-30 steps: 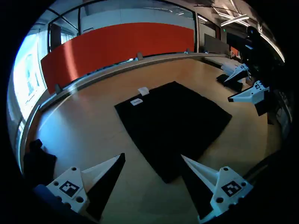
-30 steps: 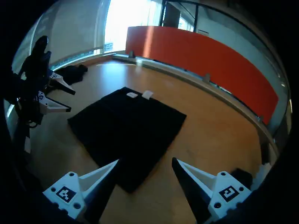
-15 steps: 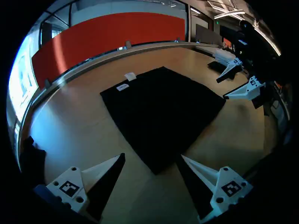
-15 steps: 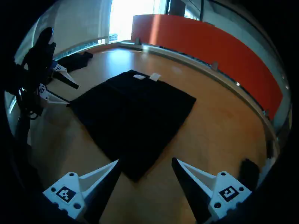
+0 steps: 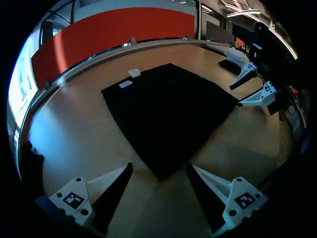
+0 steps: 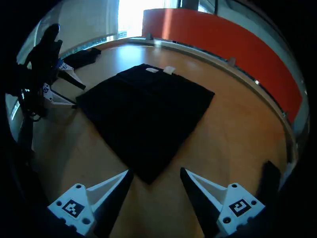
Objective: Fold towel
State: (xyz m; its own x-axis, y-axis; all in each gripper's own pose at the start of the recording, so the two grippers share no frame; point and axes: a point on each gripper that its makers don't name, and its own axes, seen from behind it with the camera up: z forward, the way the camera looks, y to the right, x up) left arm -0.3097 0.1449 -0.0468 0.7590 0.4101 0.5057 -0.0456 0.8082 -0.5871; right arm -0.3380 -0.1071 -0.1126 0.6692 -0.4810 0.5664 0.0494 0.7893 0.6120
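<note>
Left gripper view. At the upper left an orange partition (image 5: 111, 35) runs behind the far edge of the wooden counter (image 5: 75, 123). At the bottom of the frame the left tongs (image 5: 158, 166) stand wide open and hold nothing; the near corner of the towel (image 5: 170, 111) lies between the two tips. The towel is black and lies flat in the middle of the frame, turned so that its corners point at the frame edges. Two small white tags (image 5: 125, 84) sit at its far corner, upper left of centre. At the right edge we see the right tongs (image 5: 234, 96), also spread open with nothing between the fingers. The lower finger tip is at the towel's right corner; we cannot tell whether it touches the cloth.

Right gripper view. At the left edge the left tongs (image 6: 80, 96) show spread open, the lower tip at the towel's left corner; contact cannot be told. A dark cloth (image 6: 81, 57) lies on the counter at the upper left, apart from the towel. The towel (image 6: 146, 115) fills the centre, flat, with the tags on its far corner. The partition crosses the upper right. At the bottom the right tongs (image 6: 156, 171) gape wide, with nothing gripped and the towel's near corner just ahead of the gap.
</note>
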